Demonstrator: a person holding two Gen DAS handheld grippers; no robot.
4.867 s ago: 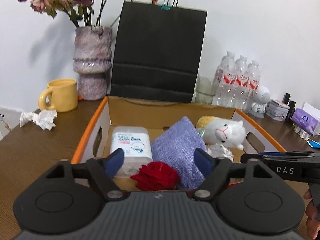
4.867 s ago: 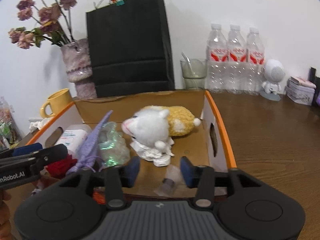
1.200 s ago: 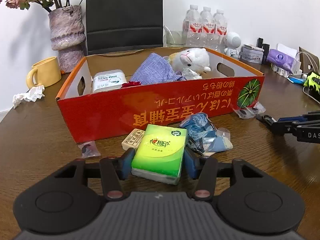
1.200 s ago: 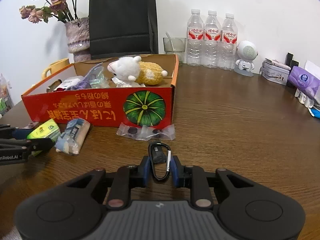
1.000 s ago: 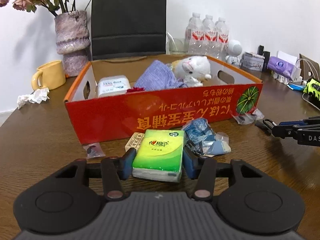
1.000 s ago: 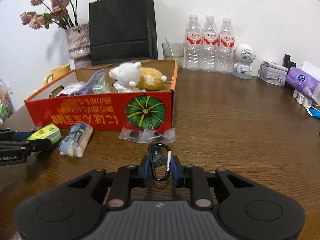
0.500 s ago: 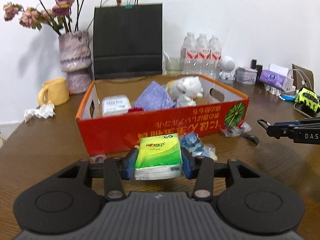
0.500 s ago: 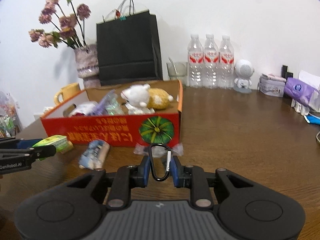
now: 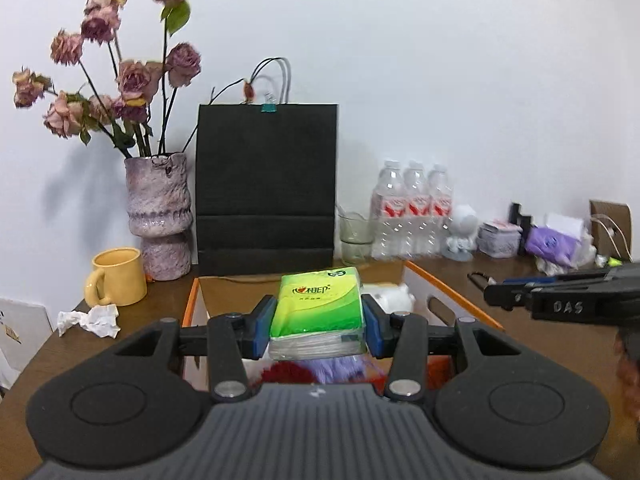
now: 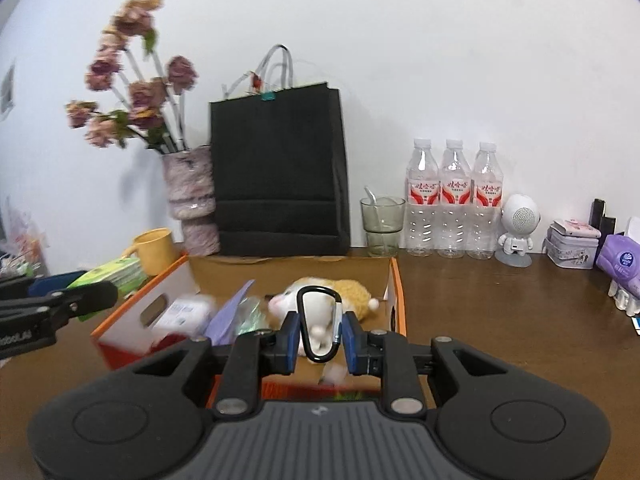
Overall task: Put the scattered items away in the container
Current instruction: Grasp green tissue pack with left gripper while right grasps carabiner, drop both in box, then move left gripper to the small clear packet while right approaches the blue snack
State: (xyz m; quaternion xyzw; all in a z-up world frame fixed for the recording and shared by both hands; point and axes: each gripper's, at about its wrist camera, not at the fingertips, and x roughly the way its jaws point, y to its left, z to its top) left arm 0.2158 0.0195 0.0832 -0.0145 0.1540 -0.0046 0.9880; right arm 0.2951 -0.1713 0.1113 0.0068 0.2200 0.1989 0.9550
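Observation:
My left gripper (image 9: 316,326) is shut on a green tissue pack (image 9: 318,308) and holds it in the air over the near edge of the orange cardboard box (image 9: 452,288). My right gripper (image 10: 319,334) is shut on a black carabiner (image 10: 319,326), held above the box's (image 10: 394,280) near right side. Inside the box lie a white and yellow plush toy (image 10: 348,290), a purple cloth (image 10: 230,316), a white wipes pack (image 10: 184,312) and a red flower (image 9: 286,372). The left gripper with the tissue pack (image 10: 116,274) shows at the left of the right wrist view.
Behind the box stand a black paper bag (image 9: 266,188), a vase of dried roses (image 9: 160,216), a yellow mug (image 9: 118,276), a glass (image 10: 382,226), three water bottles (image 10: 454,200) and a white robot figure (image 10: 518,224). Crumpled paper (image 9: 90,320) lies left. Small boxes and a purple pack (image 10: 620,260) sit right.
Both grippers have risen from the table and moved forward over the box, the left carrying the tissue pack, the right carrying the carabiner.

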